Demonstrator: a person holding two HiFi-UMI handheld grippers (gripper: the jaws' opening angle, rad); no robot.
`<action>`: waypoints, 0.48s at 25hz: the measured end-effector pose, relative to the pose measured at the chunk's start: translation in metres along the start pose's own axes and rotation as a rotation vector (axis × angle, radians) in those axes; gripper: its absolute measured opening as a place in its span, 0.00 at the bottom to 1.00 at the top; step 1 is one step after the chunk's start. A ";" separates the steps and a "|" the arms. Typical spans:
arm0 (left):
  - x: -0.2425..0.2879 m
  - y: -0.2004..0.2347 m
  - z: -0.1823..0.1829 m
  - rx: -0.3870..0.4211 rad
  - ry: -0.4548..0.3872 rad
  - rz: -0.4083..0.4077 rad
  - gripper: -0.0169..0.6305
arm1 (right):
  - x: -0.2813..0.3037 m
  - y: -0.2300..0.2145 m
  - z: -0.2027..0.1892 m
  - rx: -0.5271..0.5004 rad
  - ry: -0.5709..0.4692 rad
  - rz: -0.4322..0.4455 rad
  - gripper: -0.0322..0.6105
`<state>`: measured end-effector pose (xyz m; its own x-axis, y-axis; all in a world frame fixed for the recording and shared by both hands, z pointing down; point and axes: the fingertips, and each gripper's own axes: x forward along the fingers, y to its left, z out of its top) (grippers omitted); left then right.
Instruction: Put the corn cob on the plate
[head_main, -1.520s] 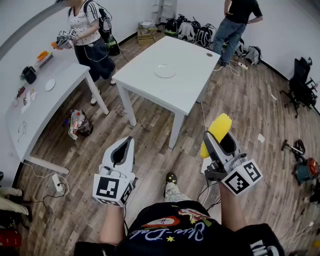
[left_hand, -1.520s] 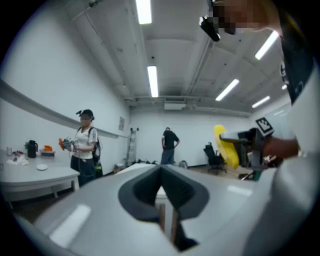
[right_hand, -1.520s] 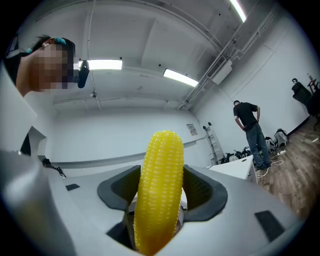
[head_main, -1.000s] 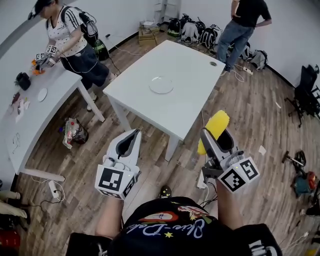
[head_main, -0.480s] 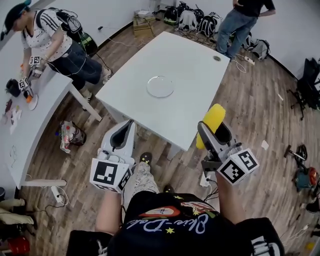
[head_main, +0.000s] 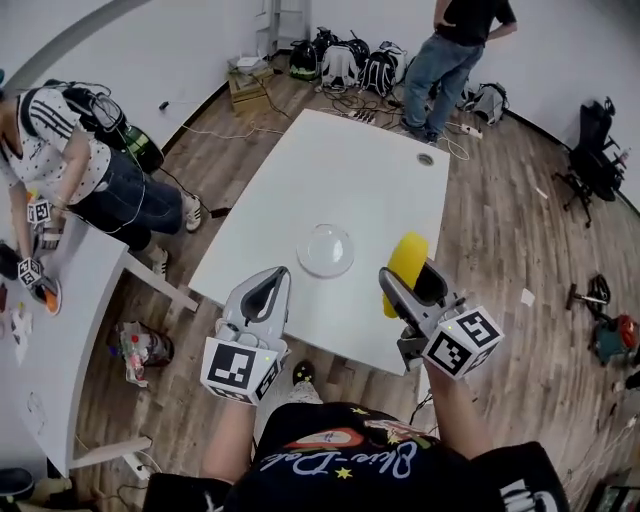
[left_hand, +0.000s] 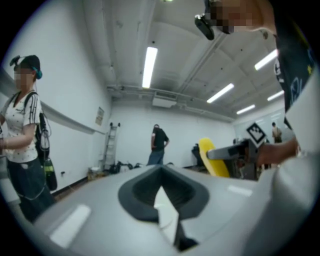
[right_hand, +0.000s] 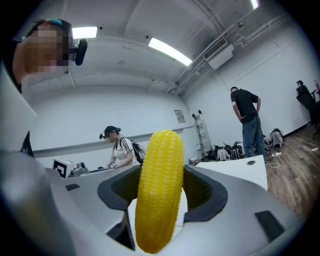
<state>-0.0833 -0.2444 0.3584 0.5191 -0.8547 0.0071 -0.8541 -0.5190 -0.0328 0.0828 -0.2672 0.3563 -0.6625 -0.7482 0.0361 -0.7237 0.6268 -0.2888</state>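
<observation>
My right gripper (head_main: 405, 270) is shut on a yellow corn cob (head_main: 403, 268), which stands upright between its jaws; the same corn cob (right_hand: 159, 187) fills the middle of the right gripper view. A clear round plate (head_main: 325, 249) lies on the white table (head_main: 350, 190), just left of the cob and ahead of both grippers. My left gripper (head_main: 268, 290) hovers over the table's near edge, shut with nothing in it. In the left gripper view the jaws (left_hand: 162, 192) meet, and the corn cob (left_hand: 212, 157) shows at the right.
A second white table (head_main: 60, 330) at the left holds small items, and a person (head_main: 70, 150) works at it. Another person (head_main: 450, 40) stands beyond the far end of the table. Bags (head_main: 345, 60) line the back wall. A chair (head_main: 590, 140) stands at the right.
I have come up to the white table: the plate now lies right ahead of the grippers. The corn cob stays held in the right gripper, now over the table's near edge.
</observation>
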 end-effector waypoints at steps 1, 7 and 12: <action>0.007 0.002 0.002 0.006 -0.018 -0.045 0.02 | 0.010 -0.006 -0.005 0.000 0.017 -0.016 0.44; 0.040 0.024 -0.003 -0.001 -0.051 -0.171 0.02 | 0.073 -0.036 -0.053 0.047 0.151 -0.080 0.44; 0.056 0.061 -0.029 -0.029 0.030 -0.116 0.02 | 0.121 -0.048 -0.101 -0.083 0.341 -0.085 0.44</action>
<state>-0.1072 -0.3237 0.3857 0.6140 -0.7884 0.0390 -0.7890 -0.6144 -0.0008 0.0180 -0.3664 0.4709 -0.6153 -0.6918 0.3780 -0.7832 0.5910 -0.1932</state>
